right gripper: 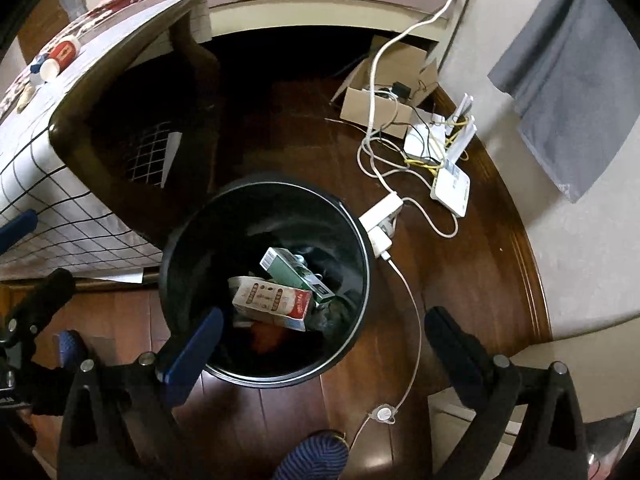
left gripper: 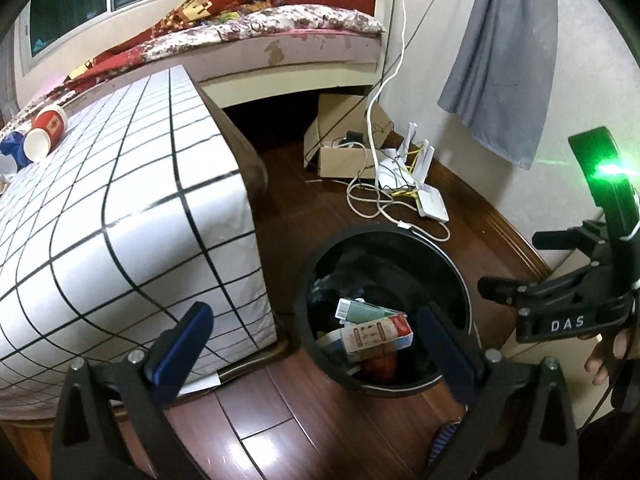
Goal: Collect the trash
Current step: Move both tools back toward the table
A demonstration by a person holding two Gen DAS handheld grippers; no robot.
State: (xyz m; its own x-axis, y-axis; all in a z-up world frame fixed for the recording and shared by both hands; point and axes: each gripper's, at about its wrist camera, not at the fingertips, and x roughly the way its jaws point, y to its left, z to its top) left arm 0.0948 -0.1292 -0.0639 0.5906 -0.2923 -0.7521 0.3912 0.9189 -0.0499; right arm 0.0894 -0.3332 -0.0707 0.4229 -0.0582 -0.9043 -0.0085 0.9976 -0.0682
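A round black trash bin [left gripper: 384, 312] stands on the dark, shiny wood floor [left gripper: 280, 420], just beside the corner of a table [left gripper: 120, 208] covered with a white cloth marked in black squares. Inside the bin lie a white and red paper carton [left gripper: 374, 336], a green box [left gripper: 360, 310] and something round and orange-red [left gripper: 380, 364] under them.

The left claw [left gripper: 316, 352] is wide, with nothing between its blue-padded fingers [left gripper: 180, 344]. The right claw [right gripper: 324, 348] is wide too and holds nothing; it hangs over the bin's near rim.

Near the table's far left edge a red and white paper cup [left gripper: 45, 132] lies on its side, next to something blue and crumpled [left gripper: 14, 148].

The left view shows the bed [left gripper: 280, 40] with a flowered blanket and a grey cloth [left gripper: 500, 60] hanging on the wall. The right view looks down more, and shows the white plug block [right gripper: 380, 220] touching the bin's rim, a thin white cord [right gripper: 412, 320] and a striped blue slipper [right gripper: 316, 456]. Both show white routers [right gripper: 448, 168] and a brown cardboard box [right gripper: 384, 92].
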